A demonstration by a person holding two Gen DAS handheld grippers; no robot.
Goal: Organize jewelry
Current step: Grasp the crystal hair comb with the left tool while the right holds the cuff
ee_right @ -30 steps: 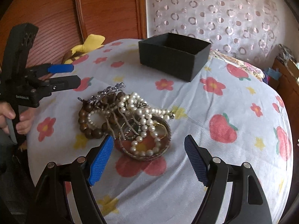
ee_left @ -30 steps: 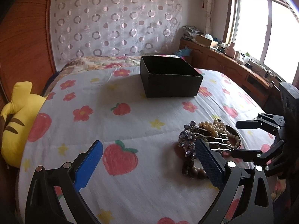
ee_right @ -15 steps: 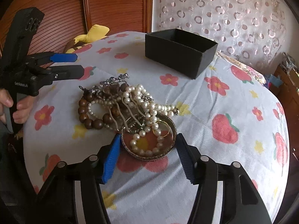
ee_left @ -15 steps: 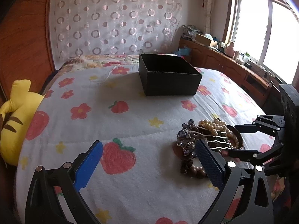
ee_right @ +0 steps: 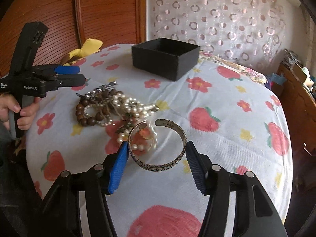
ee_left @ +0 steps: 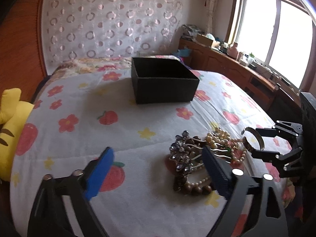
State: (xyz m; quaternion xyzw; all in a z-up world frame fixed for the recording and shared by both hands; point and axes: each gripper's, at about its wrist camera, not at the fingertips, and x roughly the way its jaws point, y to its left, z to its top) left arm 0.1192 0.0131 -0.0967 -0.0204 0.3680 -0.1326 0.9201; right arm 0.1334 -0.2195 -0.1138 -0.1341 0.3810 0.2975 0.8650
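Note:
My right gripper is shut on an engraved metal cuff bracelet and holds it lifted above the bedspread; the cuff also shows in the left wrist view. A pile of jewelry with pearl strands, brown wooden beads and a silver hair comb lies on the bed, left of the cuff. The pile also shows in the left wrist view. My left gripper is open and empty, hovering just left of the pile. An open black box stands farther back on the bed.
The bed has a white spread with strawberries and flowers. A yellow plush toy lies at the left edge by the wooden headboard. A wooden counter with clutter runs under the window on the right.
My right gripper closed on the cuff bracelet and lifted it off the pile. The left gripper drifted slightly; it stays open.

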